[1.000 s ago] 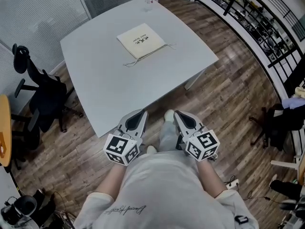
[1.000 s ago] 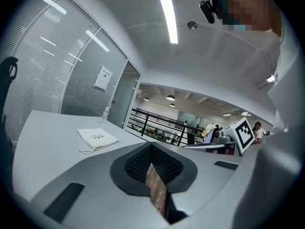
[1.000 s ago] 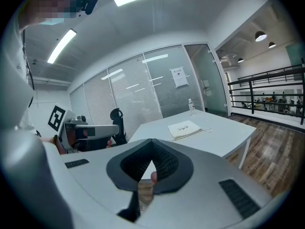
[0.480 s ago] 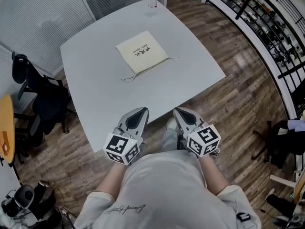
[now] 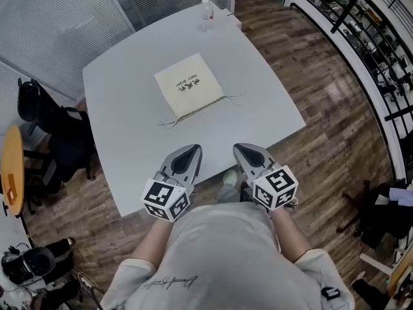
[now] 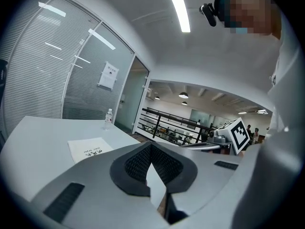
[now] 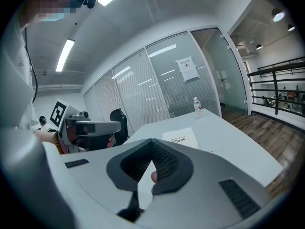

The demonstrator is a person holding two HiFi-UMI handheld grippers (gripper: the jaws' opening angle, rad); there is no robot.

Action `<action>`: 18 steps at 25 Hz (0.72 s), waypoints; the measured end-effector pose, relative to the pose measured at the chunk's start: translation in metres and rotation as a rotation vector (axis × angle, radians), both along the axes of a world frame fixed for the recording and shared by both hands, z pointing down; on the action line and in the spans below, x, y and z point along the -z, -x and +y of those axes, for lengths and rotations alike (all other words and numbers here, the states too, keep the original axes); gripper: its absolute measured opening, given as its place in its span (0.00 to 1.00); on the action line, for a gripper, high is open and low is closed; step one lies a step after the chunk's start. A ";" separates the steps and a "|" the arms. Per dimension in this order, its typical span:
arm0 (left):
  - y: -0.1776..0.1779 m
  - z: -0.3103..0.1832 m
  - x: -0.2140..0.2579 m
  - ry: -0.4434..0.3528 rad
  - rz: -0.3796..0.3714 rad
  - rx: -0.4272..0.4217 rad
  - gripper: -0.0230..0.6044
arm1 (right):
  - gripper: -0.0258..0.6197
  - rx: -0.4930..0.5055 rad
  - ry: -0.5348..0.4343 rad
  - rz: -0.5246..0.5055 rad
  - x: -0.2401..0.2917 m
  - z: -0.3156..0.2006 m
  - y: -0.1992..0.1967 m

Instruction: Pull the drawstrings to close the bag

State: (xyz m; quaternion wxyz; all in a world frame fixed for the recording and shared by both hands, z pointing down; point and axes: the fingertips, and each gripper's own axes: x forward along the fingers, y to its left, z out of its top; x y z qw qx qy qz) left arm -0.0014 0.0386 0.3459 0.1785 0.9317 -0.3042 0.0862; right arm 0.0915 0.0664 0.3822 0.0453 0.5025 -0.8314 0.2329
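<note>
A flat cream drawstring bag [image 5: 188, 85] with dark print lies on the white table [image 5: 135, 134], its drawstrings [image 5: 173, 121] trailing along its near edge toward me. The bag also shows small in the left gripper view [image 6: 89, 149] and the right gripper view [image 7: 180, 137]. My left gripper [image 5: 188, 154] and right gripper [image 5: 245, 152] are both shut and empty, held close to my chest just over the table's near edge, well short of the bag. Each gripper sees the other beside it.
A small water bottle [image 5: 206, 8] stands at the table's far edge. A black office chair [image 5: 48, 128] sits left of the table, and part of a round orange table [image 5: 9, 173] beyond it. Wooden floor [image 5: 322, 95] and a black railing [image 5: 361, 24] lie to the right.
The table and bag have drawn nearer and lower in the head view as I step toward them. Both grippers stay shut in the same pose by my chest.
</note>
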 end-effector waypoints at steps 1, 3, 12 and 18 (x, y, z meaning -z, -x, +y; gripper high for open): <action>-0.006 -0.004 0.001 0.002 0.005 0.004 0.05 | 0.07 0.004 -0.003 -0.001 0.001 -0.004 -0.006; -0.017 -0.012 0.003 0.005 0.012 0.013 0.05 | 0.07 0.011 -0.013 -0.004 0.004 -0.013 -0.017; -0.041 -0.035 0.000 -0.011 -0.027 0.053 0.05 | 0.07 0.035 -0.013 -0.053 -0.008 -0.041 -0.045; -0.044 -0.046 0.002 -0.019 -0.033 0.073 0.05 | 0.07 0.051 -0.022 -0.070 -0.008 -0.046 -0.050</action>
